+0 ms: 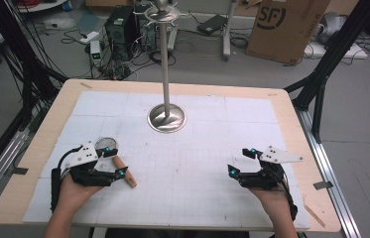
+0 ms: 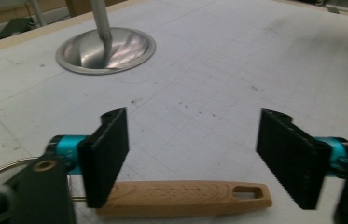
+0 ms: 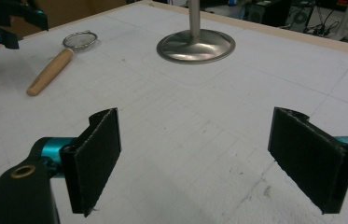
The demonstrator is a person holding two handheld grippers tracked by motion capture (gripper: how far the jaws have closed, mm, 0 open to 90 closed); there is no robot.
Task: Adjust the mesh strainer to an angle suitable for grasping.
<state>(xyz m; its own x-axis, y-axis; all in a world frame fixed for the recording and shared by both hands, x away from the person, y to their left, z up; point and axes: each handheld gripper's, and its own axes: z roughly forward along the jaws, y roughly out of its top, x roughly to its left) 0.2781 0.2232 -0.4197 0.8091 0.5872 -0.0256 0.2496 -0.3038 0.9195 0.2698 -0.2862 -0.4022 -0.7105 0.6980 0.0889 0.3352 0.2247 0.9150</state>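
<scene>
From the high view we see a light wooden surface (image 1: 291, 124) covered by a white gridded mat (image 1: 197, 148), with a metal stand (image 1: 166, 116) rising from a round, polished dished base near the far middle. The left gripper (image 1: 114, 162) hovers over a small strainer (image 1: 118, 161) at the left of the mat, partly covering it; the right gripper (image 1: 242, 161) sits well apart at the right, over bare mat.

In the left gripper view we can read what the high view blurs: the strainer's smooth, pale wooden handle (image 2: 185, 198) carries stamped lettering and a slotted hole at its end, and lies just below and between the jaws, which stand wide open and hold nothing. The pads (image 2: 108, 154) are black and finely ribbed.

The right gripper view shows us the strainer whole (image 3: 59, 58): a round wire-mesh bowl on that tapered handle, lying flat, with the left gripper (image 3: 3, 28) close by. The right gripper (image 3: 195, 163) has its jaws wide too, empty, above scuffed, speckled mat.
</scene>
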